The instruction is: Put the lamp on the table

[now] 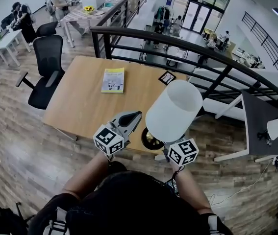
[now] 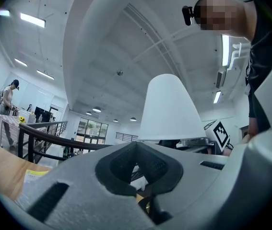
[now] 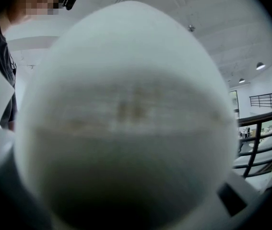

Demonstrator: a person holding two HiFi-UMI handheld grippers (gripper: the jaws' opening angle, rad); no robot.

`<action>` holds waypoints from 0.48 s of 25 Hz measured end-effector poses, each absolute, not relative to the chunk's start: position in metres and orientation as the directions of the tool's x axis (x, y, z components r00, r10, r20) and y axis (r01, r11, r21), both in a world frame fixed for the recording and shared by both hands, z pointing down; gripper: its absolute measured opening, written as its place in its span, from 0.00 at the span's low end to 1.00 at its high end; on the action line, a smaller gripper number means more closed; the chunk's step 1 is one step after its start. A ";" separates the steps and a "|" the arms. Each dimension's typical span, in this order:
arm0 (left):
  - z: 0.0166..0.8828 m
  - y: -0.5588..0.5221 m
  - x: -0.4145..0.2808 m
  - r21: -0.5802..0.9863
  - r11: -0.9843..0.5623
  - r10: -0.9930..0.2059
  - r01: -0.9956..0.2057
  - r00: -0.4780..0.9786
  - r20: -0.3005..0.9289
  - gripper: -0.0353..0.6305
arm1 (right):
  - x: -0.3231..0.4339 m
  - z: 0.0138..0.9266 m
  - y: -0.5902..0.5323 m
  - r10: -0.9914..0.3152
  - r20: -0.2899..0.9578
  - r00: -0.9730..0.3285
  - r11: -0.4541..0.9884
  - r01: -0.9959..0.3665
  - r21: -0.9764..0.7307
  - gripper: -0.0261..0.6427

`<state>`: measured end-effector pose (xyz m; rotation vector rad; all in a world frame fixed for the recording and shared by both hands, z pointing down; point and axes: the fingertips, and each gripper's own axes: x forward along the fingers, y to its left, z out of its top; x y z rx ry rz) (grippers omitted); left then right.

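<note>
- The lamp (image 1: pixel 174 110) is in the air in front of the person, over the near right edge of the bench (image 1: pixel 80 102) and not resting on it.
- It is tilted: the white shade (image 1: pixel 178 104) leans up and away from the person, and the dark round base (image 1: pixel 150 139) hangs lower and nearer to them.
- The right gripper (image 1: pixel 180 151) is gripping the lamp. In the right gripper view the shade fills nearly everything between its jaws, with grey jaw parts showing only at the edges.
- In the head view only the right gripper's marker cube shows, just below the shade.
- The left gripper (image 1: pixel 135 116) is just left of the lamp, pointing up towards the shade.
- Its jaws are drawn together with the tips meeting, and nothing is clamped between them. A bit of brass-coloured lamp shows through the small gap lower down.
- On the bench lie a yellow book (image 1: pixel 113 80) near the middle and a small black-framed card (image 1: pixel 166 77) by the far edge. Both are well apart from the lamp.
- A black chair (image 1: pixel 45 72) stands at the bench's left end.
- A dark railing (image 1: pixel 202 48) curves past beyond the bench.
</note>
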<state>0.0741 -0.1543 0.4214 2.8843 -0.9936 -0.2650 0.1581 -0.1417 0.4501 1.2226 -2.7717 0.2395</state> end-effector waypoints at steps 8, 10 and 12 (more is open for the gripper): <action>0.427 -0.179 0.095 0.139 -0.793 -0.608 -0.594 0.785 -0.115 0.06 | 0.180 0.457 -0.162 -0.733 0.153 -0.663 0.648 -0.749 -0.140 0.24; 0.425 -0.186 0.096 0.140 -0.793 -0.607 -0.592 0.786 -0.116 0.06 | 0.181 0.458 -0.166 -0.734 0.159 -0.660 0.645 -0.751 -0.141 0.24; 0.422 -0.191 0.095 0.135 -0.797 -0.603 -0.589 0.789 -0.119 0.06 | 0.180 0.458 -0.171 -0.738 0.162 -0.654 0.639 -0.756 -0.141 0.24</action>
